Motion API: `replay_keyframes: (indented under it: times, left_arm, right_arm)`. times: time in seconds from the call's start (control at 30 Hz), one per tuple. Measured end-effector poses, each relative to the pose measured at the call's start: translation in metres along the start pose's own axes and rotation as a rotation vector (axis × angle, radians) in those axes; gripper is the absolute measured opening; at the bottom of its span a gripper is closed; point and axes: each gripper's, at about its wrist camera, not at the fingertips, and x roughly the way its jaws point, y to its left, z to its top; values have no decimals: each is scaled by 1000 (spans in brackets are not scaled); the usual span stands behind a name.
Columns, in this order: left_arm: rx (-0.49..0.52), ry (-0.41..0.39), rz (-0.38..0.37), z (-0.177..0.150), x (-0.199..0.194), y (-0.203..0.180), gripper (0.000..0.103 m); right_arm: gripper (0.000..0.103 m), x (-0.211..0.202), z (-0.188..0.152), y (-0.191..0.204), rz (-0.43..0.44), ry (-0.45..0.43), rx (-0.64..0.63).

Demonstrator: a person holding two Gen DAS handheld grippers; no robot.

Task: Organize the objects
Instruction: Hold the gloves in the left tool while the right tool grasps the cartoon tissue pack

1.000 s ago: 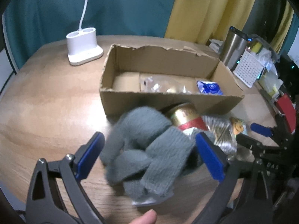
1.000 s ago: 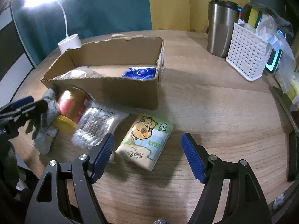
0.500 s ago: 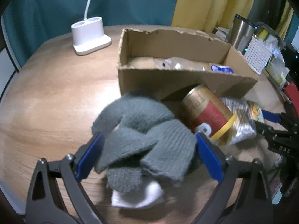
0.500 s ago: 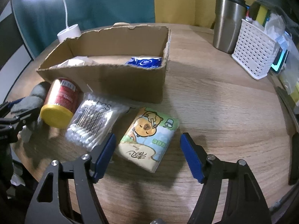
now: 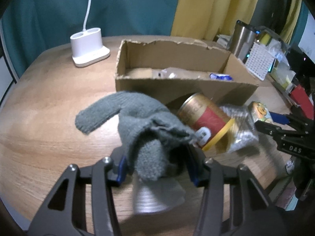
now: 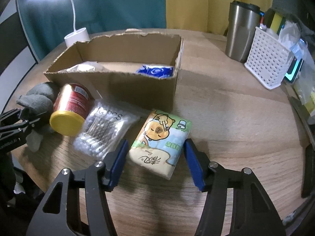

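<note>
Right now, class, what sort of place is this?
Probably a home desk or living-room table: a white desk lamp base, a steel travel tumbler and curtains behind the wooden tabletop.

One cardboard box [image 6: 126, 74] is sitting on the table, and two items are showing inside it: one blue packet [image 6: 155, 71] and one clear plastic bag [image 6: 86, 67]. In front of the box, one grey knitted glove [image 5: 141, 122], one red-and-gold can with a yellow lid [image 6: 70, 110], one bag of cotton swabs [image 6: 104, 129] and one cartoon-printed tissue pack [image 6: 161, 141] are lying. One steel tumbler [image 6: 242, 31], one white perforated basket [image 6: 267, 59] and one white lamp base [image 5: 89, 47] are standing farther back.
</note>
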Motion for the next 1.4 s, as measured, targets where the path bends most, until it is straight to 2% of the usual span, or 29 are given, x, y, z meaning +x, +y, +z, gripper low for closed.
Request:
replay_keyframes:
  times: [0.5,0.7,0.77,1.03,1.07,1.1,1.13,1.2,1.4]
  left_arm:
    - [-1,-97,-53,19,-42,10,50]
    - [-12,-118,-73,29,-49,17,50]
    - [-22,-113,-82,32,-48,21,50]
    - [-47,-112,-95,39,-50,30,50]
    - [-47,-112,-94,40,-50,31,50]
    - [-48,-113,-93,40,-51,31,50]
    - [-47,-114,-91,41,-51,32,50]
    - [-41,-115,-91,41,-51,31,50]
    - [-42,-92,-110,37,-42,25,50]
  right_arm:
    - [61,-19,10,4,0,-52,1]
    - [51,-22,12,5,4,-64,-1]
    - [45,-21,12,5,0,-63,-6]
    - [44,-12,1,-5,-10,-31,31]
    - [46,-11,0,-6,-10,-27,35]
    - [53,-10,-1,-7,-10,-21,43]
    - [65,-9,-3,-8,-6,-17,53]
    - [72,-8,-5,-9,18,-11,74]
    - [72,1,-7,-2,16,23,57]
